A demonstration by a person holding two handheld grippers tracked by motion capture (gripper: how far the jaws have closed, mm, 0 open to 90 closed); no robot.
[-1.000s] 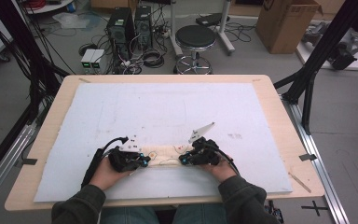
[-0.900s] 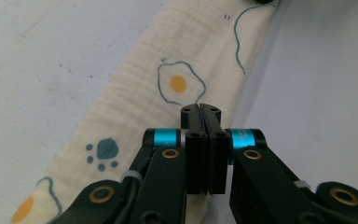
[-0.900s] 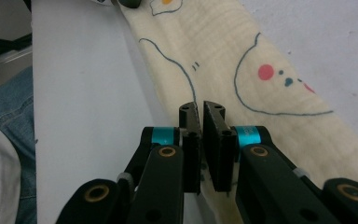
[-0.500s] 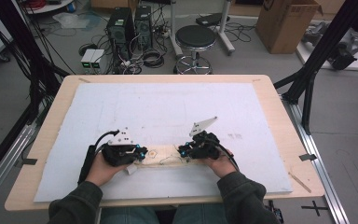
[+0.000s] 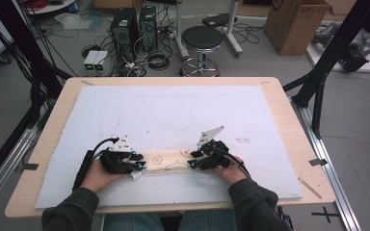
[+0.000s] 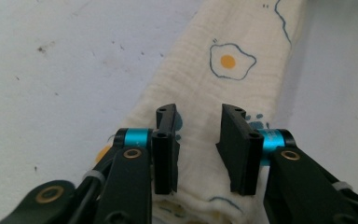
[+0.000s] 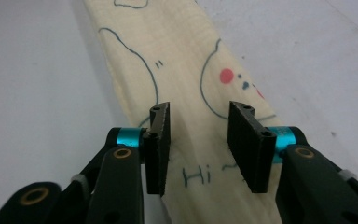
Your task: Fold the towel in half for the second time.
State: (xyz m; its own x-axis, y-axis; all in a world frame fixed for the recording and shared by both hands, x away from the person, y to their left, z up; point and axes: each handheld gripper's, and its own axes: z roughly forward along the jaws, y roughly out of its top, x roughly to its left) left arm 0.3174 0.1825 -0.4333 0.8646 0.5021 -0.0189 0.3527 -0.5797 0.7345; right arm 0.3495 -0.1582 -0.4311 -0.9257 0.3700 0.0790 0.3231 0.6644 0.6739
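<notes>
Clearly soft and light, the folded cloth (image 5: 167, 160) lies as a narrow strip on the white mat (image 5: 183, 115), near its front edge. The left gripper (image 5: 138, 167) sits over the cloth's left end, the right gripper (image 5: 193, 160) over its right end; both have just been opening, jaws spread with cloth between but unpinched. Thin muslin will sag and slip, so I'd pinch each end through all layers

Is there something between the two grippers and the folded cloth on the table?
Nothing visible. The left gripper and the right gripper have just been opening, and each stands directly over one end of the cloth strip, with only cloth between the jaws.
</notes>
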